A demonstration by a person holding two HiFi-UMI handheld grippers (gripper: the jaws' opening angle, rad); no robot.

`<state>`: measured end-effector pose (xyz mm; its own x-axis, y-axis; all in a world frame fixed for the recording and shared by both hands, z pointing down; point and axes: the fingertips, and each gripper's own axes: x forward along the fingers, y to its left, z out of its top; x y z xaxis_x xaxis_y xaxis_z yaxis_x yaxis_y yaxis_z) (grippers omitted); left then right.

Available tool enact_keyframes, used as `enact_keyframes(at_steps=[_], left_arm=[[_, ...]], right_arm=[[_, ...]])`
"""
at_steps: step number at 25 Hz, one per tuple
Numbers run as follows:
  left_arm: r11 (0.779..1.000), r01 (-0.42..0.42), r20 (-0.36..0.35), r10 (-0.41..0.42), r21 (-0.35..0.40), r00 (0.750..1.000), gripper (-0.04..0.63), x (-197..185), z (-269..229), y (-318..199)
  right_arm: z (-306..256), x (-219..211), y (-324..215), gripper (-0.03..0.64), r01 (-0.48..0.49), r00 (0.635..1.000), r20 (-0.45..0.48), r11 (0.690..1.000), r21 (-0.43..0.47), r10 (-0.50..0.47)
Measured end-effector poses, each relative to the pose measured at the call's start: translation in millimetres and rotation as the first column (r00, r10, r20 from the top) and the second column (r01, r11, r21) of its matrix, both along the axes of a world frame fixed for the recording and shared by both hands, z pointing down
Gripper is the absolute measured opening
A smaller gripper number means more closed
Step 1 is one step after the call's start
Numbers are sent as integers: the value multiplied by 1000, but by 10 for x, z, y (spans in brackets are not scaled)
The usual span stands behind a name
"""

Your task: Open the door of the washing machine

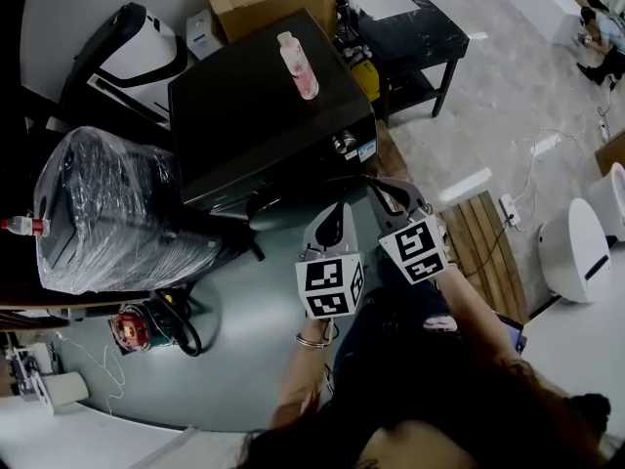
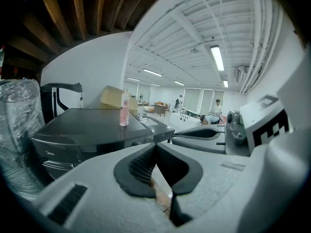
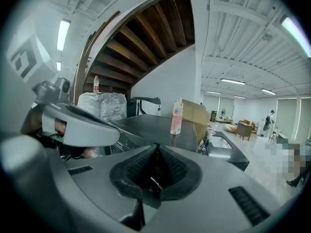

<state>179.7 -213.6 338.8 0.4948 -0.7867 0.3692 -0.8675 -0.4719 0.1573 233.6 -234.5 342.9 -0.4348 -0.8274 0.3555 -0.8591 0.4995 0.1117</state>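
As their jaws are sitting pressed together, empty, left gripper (image 1: 331,223) and right gripper (image 1: 395,195) are hovering by the black washing machine (image 1: 249,115).

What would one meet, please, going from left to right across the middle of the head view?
Red-capped bottle → plastic-wrapped appliance → black washing machine → wooden slatted board → white rounded unit.
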Motion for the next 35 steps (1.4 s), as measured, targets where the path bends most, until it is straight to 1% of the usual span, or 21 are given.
enact_keyframes(at_steps=[3,9,13,17,21,26,30,35], left_arm=[[1000,10,-11,-10,-14,1000,11,56,133,-148],[998,40,6,-40,-47,999,11,106,426,-445],[997,46,14,-45,-59,999,11,123,596,-601],[995,83,8,-83,-60,997,11,89,730,-747],[991,118,-7,-118,-69,993,11,35,861,-872],[987,149,-9,-149,-62,989,11,-18,1049,-1010],[981,167,-25,-170,-97,985,11,-22,1247,-1047],[974,193,-32,-198,-116,980,11,-67,1440,-1129]], right_arm=[[171,49,-147,8,27,1000,-11,999,-25,-27],[468,109,-469,20,90,995,-40,994,-62,-93],[694,96,-642,28,136,988,-63,986,-97,-142],[921,60,-792,37,181,979,-74,975,-132,-192],[1143,5,-894,42,222,968,-78,961,-168,-237],[1479,-129,-964,65,288,947,-83,934,-210,-310],[1821,-167,-1011,80,302,936,-102,918,-256,-337],[2182,-203,-1086,100,326,917,-132,898,-296,-377]])
